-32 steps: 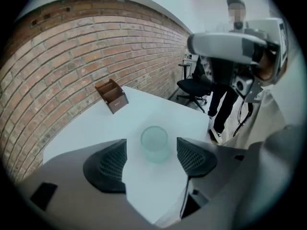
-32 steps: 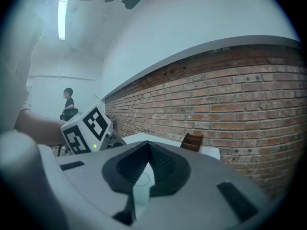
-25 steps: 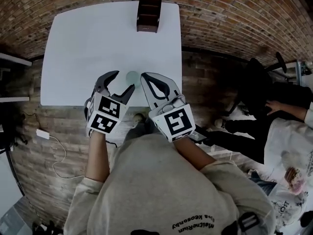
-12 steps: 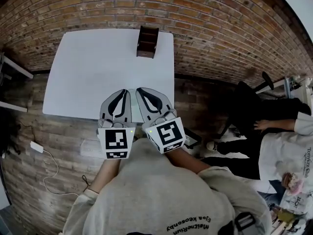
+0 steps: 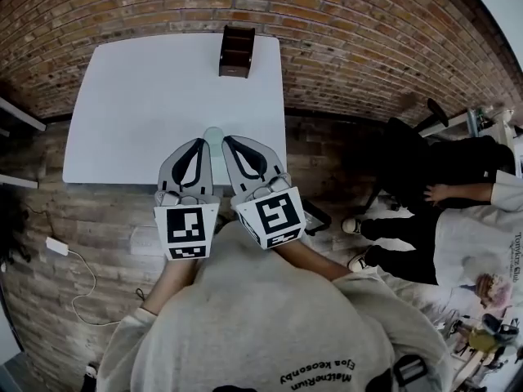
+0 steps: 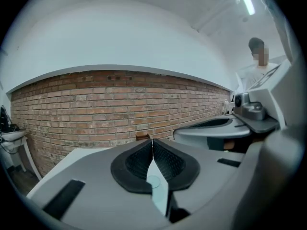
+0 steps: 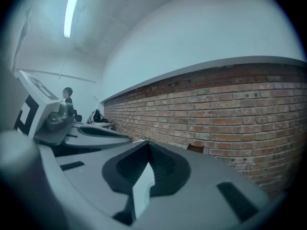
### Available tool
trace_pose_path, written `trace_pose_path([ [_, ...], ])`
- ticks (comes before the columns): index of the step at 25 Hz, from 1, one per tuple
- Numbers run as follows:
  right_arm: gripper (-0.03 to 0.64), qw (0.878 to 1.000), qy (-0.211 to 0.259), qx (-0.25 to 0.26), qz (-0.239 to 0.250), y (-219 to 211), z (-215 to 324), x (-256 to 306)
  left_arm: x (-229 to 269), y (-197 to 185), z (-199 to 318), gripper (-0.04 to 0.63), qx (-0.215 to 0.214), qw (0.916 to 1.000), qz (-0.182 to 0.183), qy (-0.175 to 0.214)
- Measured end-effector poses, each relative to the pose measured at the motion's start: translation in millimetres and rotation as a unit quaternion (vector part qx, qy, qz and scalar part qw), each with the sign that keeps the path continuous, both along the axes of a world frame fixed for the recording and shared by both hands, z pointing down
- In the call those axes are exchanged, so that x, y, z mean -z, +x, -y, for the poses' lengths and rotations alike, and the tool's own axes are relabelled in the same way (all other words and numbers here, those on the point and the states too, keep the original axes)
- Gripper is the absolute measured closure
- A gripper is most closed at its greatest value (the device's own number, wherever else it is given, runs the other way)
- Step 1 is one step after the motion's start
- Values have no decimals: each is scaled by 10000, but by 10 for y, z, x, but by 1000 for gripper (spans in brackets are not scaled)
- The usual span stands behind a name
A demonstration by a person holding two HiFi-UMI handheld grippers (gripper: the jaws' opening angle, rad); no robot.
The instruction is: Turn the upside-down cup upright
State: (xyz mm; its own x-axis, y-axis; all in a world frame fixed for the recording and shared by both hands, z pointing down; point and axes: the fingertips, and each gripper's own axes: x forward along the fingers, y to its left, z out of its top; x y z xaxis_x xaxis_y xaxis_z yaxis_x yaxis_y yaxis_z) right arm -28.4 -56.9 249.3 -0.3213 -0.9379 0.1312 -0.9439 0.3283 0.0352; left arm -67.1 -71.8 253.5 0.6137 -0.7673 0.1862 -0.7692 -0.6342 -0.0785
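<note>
A pale green cup (image 5: 214,134) stands on the white table (image 5: 147,96) near its front edge, partly hidden behind the two gripper tips. Whether its mouth faces up cannot be told from here. My left gripper (image 5: 201,144) is shut with nothing between its pads, and it hovers just in front of the cup. In the left gripper view the jaws (image 6: 152,141) meet, and a pale round patch of the cup (image 6: 153,180) shows below them. Close beside it on the right, my right gripper (image 5: 228,141) is also shut and empty, as the right gripper view (image 7: 147,143) confirms.
A dark wooden box (image 5: 235,51) stands at the table's far edge against the brick wall. A seated person (image 5: 474,211) and a black chair (image 5: 409,149) are to the right. A white adapter with its cable (image 5: 57,246) lies on the floor at the left.
My left gripper went from open beside the cup to shut and rose. Both grippers now sit side by side, drawn back a little from the cup.
</note>
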Motion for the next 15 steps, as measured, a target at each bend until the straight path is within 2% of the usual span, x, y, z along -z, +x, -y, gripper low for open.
trace_pose_path([
  [5, 611, 9999, -141, -92, -11, -51, -103, -67, -33, 4, -91, 581, -167, 9999, 14, -19],
  [15, 611, 9996, -25, -240, -122, -48, -201, -45, -82, 52, -237, 581, -424, 9991, 18, -41],
])
